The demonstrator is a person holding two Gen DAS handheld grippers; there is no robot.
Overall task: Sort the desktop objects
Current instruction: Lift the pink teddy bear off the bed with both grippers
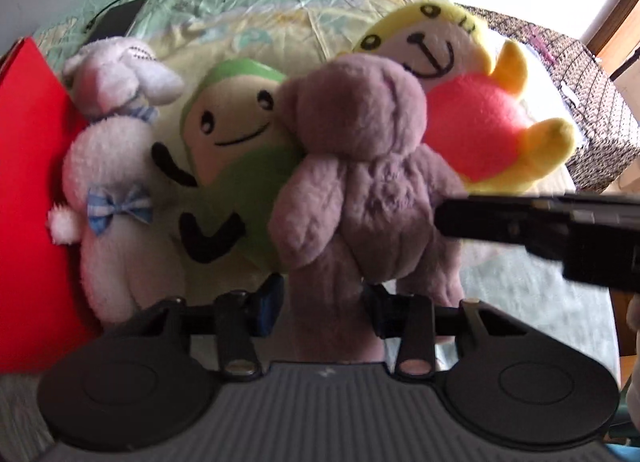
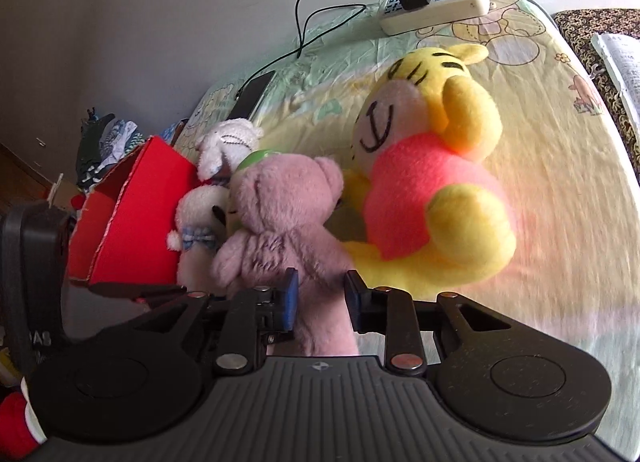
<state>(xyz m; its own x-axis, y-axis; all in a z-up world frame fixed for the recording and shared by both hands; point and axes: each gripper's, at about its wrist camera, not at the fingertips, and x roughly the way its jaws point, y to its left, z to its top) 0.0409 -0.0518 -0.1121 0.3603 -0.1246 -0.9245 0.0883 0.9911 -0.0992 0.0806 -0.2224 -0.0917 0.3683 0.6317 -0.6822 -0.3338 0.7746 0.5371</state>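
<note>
Purple bear (image 2: 280, 217) between both grippers' jaws

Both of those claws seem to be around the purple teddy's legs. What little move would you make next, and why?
Probably lift the purple teddy a little, straight up. Each gripper, left and right, has a leg of it between its fingers, and it leans against the green toy and the yellow toy. The red box sits open just left of the toys.
</note>
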